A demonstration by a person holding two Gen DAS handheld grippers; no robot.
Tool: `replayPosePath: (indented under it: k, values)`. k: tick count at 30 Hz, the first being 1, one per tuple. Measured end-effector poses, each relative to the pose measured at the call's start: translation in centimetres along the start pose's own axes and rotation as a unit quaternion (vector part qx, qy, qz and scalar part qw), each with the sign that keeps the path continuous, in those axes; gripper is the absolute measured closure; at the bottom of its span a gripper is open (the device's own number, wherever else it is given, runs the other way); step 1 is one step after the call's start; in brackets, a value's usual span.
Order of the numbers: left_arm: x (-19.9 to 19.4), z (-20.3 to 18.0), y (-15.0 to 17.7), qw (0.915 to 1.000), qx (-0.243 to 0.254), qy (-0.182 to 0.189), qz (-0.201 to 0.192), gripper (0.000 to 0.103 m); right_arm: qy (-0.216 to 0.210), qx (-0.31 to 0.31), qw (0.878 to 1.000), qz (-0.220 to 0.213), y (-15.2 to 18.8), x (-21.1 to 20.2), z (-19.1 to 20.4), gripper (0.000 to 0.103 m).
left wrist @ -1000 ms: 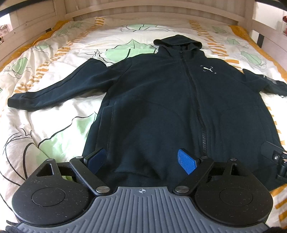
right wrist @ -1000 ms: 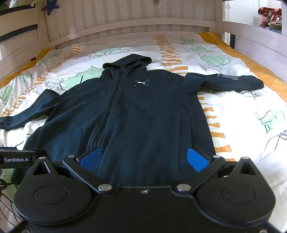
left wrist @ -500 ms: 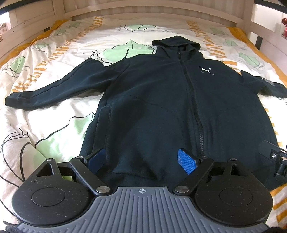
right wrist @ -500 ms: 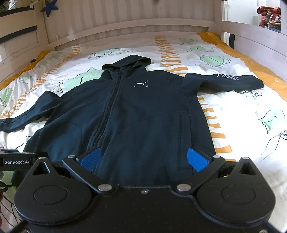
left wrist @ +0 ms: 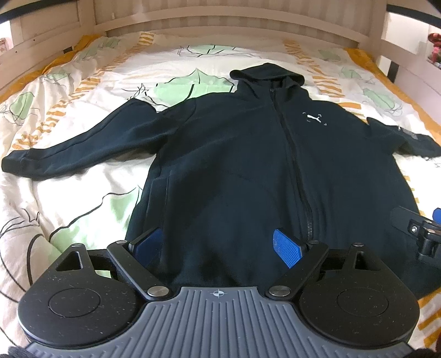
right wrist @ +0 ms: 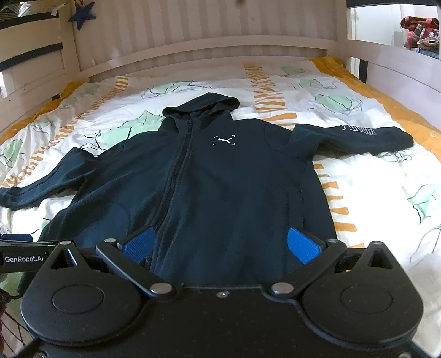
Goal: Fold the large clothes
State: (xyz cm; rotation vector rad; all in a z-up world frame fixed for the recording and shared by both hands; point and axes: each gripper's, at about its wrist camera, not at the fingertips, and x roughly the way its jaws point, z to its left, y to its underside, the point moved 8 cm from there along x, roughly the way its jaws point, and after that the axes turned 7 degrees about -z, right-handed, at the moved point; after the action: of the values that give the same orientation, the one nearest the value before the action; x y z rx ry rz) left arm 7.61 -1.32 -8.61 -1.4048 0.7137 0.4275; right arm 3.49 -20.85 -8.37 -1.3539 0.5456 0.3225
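A black zip hoodie (left wrist: 248,170) lies flat, front up, on the bed, hood away from me and both sleeves spread out. It also shows in the right wrist view (right wrist: 226,187). My left gripper (left wrist: 216,245) is open and empty above the hem, left of the zip. My right gripper (right wrist: 220,243) is open and empty above the hem, right of the zip. The right gripper's edge shows in the left wrist view (left wrist: 421,228). The hem itself is hidden under both grippers.
The bedcover (left wrist: 69,115) is white with green leaves and orange stripes. A pale wooden headboard (right wrist: 206,52) stands behind the hood, and side rails (right wrist: 399,74) run along both sides. A blue star (right wrist: 81,13) hangs at top left.
Both grippers have risen and drawn back a little from the hoodie; more headboard shows. Jaws stay open. The hoodie has not moved.
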Motion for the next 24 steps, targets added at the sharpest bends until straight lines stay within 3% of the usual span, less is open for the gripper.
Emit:
replayPosePath:
  k: [7,16,24]
  values:
    - [1.1,1.1,-0.8,0.9990,-0.023,0.037,-0.003,0.016,-0.009,0.001,1.000,-0.006,-0.6,0.9,0.2,0.001]
    - [3.3,5.8,-2.7,0.9986,-0.050,0.013,-0.011,0.015,-0.043,0.007,0.999,0.003,-1.5,3.2,1.5,0.001]
    - [4.9,11.0,-5.1,0.9948,-0.092,0.018,-0.041,0.011,-0.076,0.016,0.997,0.013,-3.2,5.8,3.6,0.001]
